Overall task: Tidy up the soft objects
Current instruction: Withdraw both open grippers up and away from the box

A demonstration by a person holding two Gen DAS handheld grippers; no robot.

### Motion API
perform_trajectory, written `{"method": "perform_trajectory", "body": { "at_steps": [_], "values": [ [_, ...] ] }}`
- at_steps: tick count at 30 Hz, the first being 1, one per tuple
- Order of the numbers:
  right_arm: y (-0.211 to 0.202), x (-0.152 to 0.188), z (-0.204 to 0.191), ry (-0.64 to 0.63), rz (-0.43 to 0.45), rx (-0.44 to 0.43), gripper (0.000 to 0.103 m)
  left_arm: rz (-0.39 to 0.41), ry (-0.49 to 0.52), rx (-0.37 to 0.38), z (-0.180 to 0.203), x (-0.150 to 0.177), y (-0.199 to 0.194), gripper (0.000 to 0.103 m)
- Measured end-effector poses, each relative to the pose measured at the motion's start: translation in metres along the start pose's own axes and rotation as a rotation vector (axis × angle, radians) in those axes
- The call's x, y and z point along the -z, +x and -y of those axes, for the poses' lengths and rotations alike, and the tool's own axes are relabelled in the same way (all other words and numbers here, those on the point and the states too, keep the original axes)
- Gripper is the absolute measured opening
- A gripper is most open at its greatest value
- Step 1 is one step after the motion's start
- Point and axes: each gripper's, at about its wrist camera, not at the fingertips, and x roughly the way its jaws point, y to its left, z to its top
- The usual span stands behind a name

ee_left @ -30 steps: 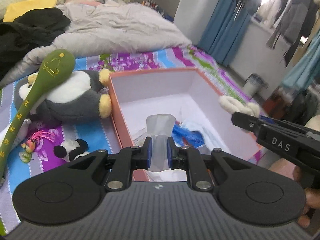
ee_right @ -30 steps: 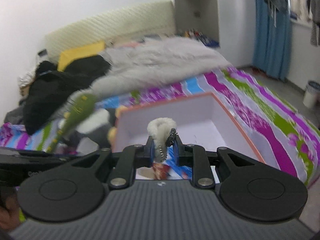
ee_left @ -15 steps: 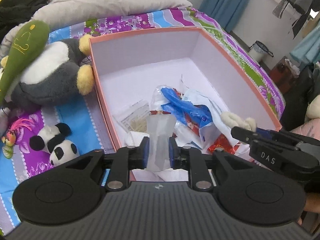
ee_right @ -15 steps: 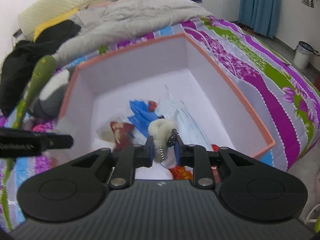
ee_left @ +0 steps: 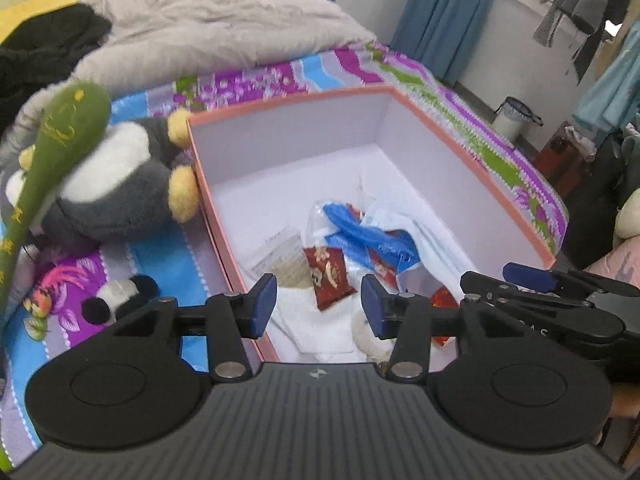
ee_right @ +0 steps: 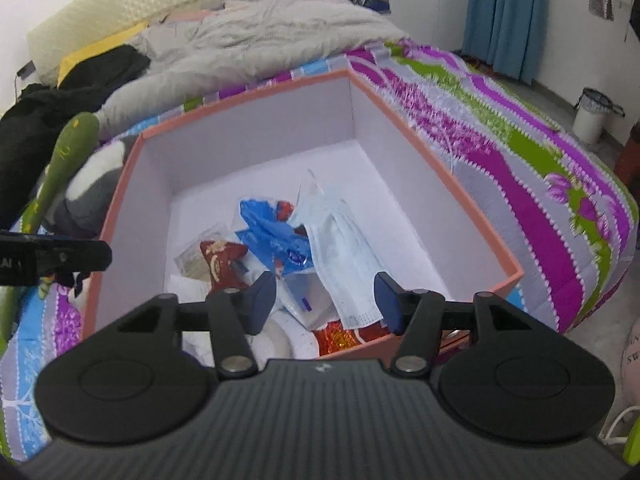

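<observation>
Half a second ago both tools were clamped, the left on a clear soft piece, the right on a white fluffy piece with a small chain. Now the left gripper [ee_left: 318,307] has its fingers wide apart with nothing between them, and the right gripper [ee_right: 325,301] is spread apart too. Both hang over the near end of the box [ee_left: 288,100], and a white fluffy piece [ee_left: 366,338] lies at the near wall inside it.

The box stands on a bed with a striped sheet [ee_right: 520,168] in purple, green and blue. A grey duvet [ee_right: 256,44] and black clothes [ee_right: 36,120] are heaped near the headboard. Blue curtains [ee_right: 504,12] hang at the far wall, with a small white bin [ee_right: 590,116] on the floor.

The box is pink outside and white inside; its long axis runs away from the cameras, toward the duvet. Inside are face masks [ee_right: 340,248], a blue bag [ee_right: 272,232] and a red pouch [ee_left: 328,268], all in the near half. Just left of the box lies a penguin plush [ee_left: 116,184] touching its wall, with a green plush stick [ee_left: 52,148] across it, the thick end pointing up. A small panda plush [ee_left: 120,296] lies nearer, on the sheet
</observation>
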Motion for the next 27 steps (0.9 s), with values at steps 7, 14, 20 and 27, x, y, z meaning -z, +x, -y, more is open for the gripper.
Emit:
{"method": "perform_trajectory", "body": {
  "at_steps": [7, 14, 20, 27],
  "values": [
    [-0.045, -0.005, -0.012, -0.016, 0.137, -0.038, 0.057, 0.127, 0.022, 0.012, 0.001, 0.006, -0.05, 0.053],
    [-0.087, 0.002, -0.039, -0.049, 0.243, -0.103, 0.057, 0.23, 0.035, 0.005, -0.004, 0.024, -0.103, 0.053],
    [-0.112, 0.011, -0.064, -0.084, 0.296, -0.172, 0.057, 0.298, 0.012, -0.023, -0.021, 0.045, -0.146, 0.053],
    [-0.138, 0.019, -0.082, -0.071, 0.36, -0.216, 0.057, 0.35, -0.038, -0.062, -0.047, 0.068, -0.185, 0.053]
  ]
}}
